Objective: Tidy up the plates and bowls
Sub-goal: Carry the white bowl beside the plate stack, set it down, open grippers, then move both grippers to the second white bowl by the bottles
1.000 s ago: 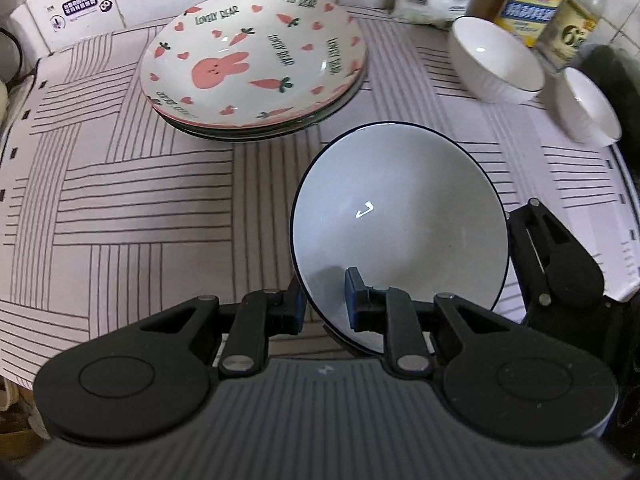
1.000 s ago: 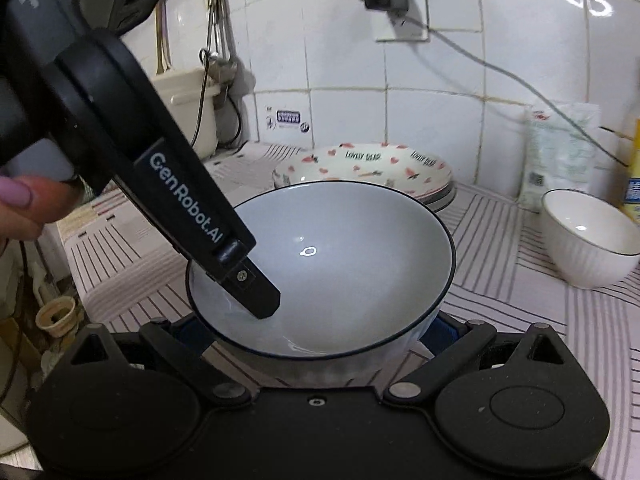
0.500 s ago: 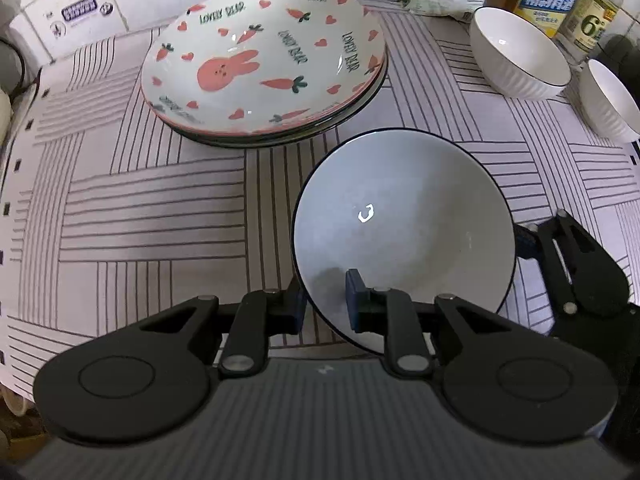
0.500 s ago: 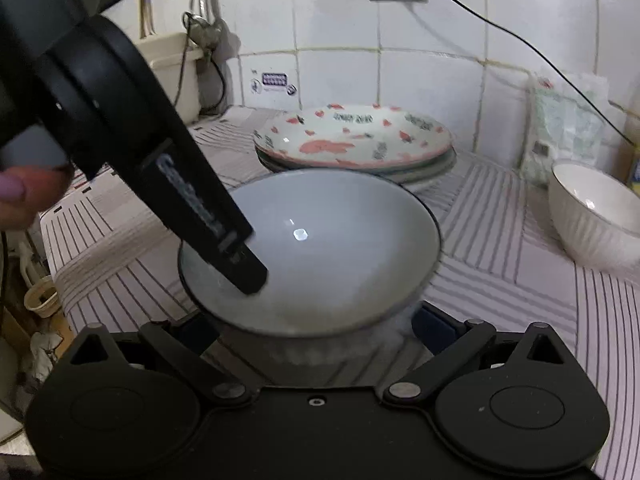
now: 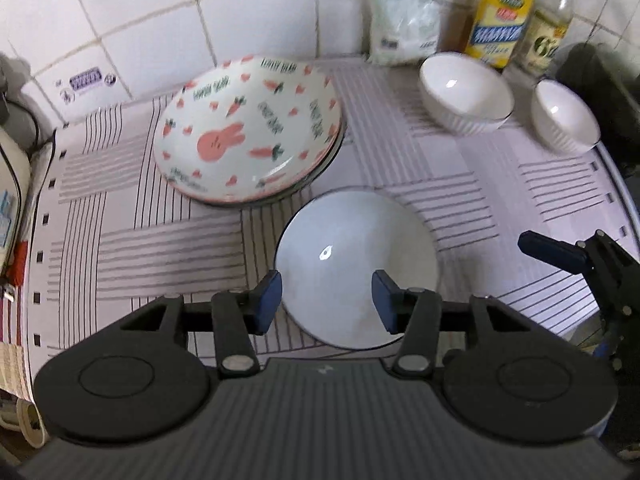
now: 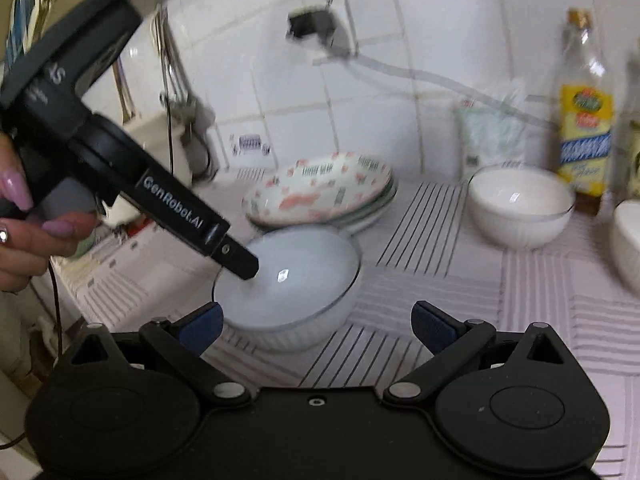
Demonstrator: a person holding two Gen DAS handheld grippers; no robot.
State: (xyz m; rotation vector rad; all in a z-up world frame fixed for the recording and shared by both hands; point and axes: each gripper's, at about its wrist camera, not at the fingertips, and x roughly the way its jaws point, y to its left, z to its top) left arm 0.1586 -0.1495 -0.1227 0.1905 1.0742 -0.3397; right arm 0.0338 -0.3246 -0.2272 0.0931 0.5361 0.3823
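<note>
On the left of the counter [image 5: 120, 248], near the tiled wall, the stack of plates [image 5: 248, 132] sits with the rabbit-and-carrot plate on top. Just in front of it and a little to the right, the big white bowl [image 5: 356, 268] with the dark rim rests upright on the striped cloth, close to the stack but not touching it as far as the views show.

The left gripper [image 5: 326, 300] hangs over the bowl's near edge. Its jaws have just been opening and now stand spread, the rim between them but neither pad pressing on it, so the bowl is released. The step in hand looks like letting go cleanly: lift straight away from the rim without dragging a pad across it, since a nudge could slide the bowl into the plates.

Farther right, the right gripper [image 6: 316, 326] has its jaws wide apart and empty, set back from the bowl's side wall. It too wants to back off level, without clipping the ribbed outside.

At the right end of the counter, two smaller white bowls [image 5: 464, 100] stand near the bottles [image 5: 504, 16]. A sensible next move, judging by the task, is to fetch these and nest them in the big bowl, gripping by the rim and lowering each squarely so it settles flat.
</note>
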